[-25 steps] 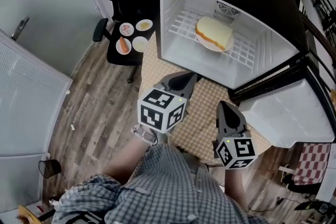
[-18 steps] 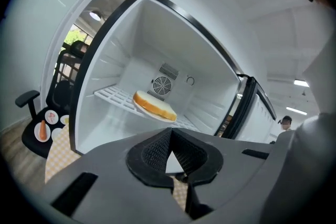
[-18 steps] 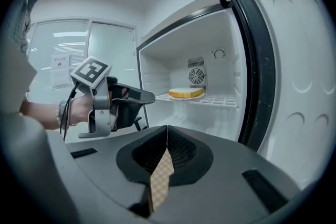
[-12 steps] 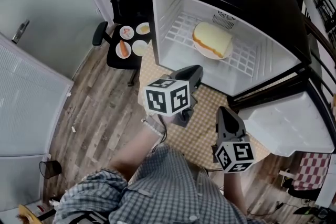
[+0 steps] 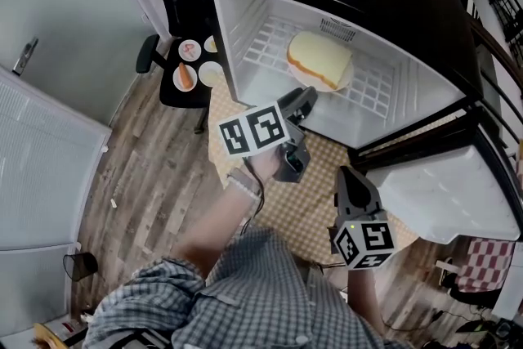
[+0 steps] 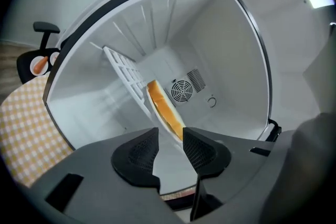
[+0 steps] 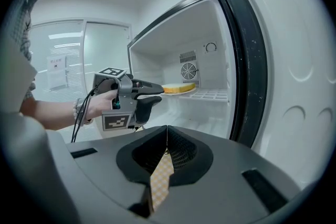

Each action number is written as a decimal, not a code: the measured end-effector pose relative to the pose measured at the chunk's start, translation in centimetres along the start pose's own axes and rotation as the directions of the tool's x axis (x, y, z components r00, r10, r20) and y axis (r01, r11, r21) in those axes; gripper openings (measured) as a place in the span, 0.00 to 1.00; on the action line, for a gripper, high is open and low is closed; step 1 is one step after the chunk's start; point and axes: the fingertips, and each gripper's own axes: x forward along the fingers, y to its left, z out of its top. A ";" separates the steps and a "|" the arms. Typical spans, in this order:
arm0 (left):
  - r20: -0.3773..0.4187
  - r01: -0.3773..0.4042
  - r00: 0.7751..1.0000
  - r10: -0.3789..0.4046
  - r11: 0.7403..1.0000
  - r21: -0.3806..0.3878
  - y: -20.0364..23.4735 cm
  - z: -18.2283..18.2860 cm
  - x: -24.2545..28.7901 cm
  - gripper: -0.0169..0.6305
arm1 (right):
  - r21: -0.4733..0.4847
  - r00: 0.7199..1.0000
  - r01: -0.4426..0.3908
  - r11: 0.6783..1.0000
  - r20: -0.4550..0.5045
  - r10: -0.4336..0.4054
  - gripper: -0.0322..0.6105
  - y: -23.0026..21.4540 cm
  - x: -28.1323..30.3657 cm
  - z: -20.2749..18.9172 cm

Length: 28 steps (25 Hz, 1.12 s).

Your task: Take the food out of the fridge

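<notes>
A thick slice of yellow-crusted bread (image 5: 319, 58) lies on a white plate on the wire shelf (image 5: 377, 86) inside the open black fridge (image 5: 237, 29). My left gripper (image 5: 304, 100) is at the fridge's mouth, rolled onto its side, pointing in at the bread. In the left gripper view the left gripper (image 6: 169, 135) shows a gap between its jaws, which are opening. Nothing is between them, and the bread (image 6: 164, 107) lies farther in. My right gripper (image 5: 350, 175) hangs back over the checked cloth. In its own view the right gripper (image 7: 166, 129) is shut and empty.
The white fridge door (image 5: 445, 188) stands swung open at the right, close to my right gripper. A black office chair (image 5: 167, 90) at the left carries small plates of food (image 5: 189, 71). A yellow checked cloth (image 5: 315, 204) lies under the fridge. Wooden floor is at the left.
My left gripper has moved up to the fridge's mouth and rolled onto its side. The right gripper has hardly shifted. The bread has not moved.
</notes>
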 end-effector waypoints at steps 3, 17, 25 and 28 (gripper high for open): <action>0.014 -0.013 1.000 0.014 0.999 -0.052 0.4 0.1 0.9 0.24 | 0.007 1.000 0.004 1.000 -0.006 -0.004 0.06 -0.4 0.0 -0.2; 0.037 0.014 0.999 -0.006 0.974 -0.224 1.4 0.1 2.4 0.19 | 0.021 1.000 0.013 1.000 -0.014 -0.013 0.06 -1.5 0.3 -0.5; 0.037 0.049 0.998 -0.041 0.972 -0.229 0.8 0.4 1.6 0.11 | 0.004 1.000 -0.019 1.000 -0.003 0.019 0.06 -0.6 1.0 -0.1; 0.041 0.061 0.998 -0.053 0.968 -0.243 0.7 0.5 1.1 0.09 | 0.025 1.000 -0.014 1.000 0.005 0.014 0.07 -0.9 1.4 0.3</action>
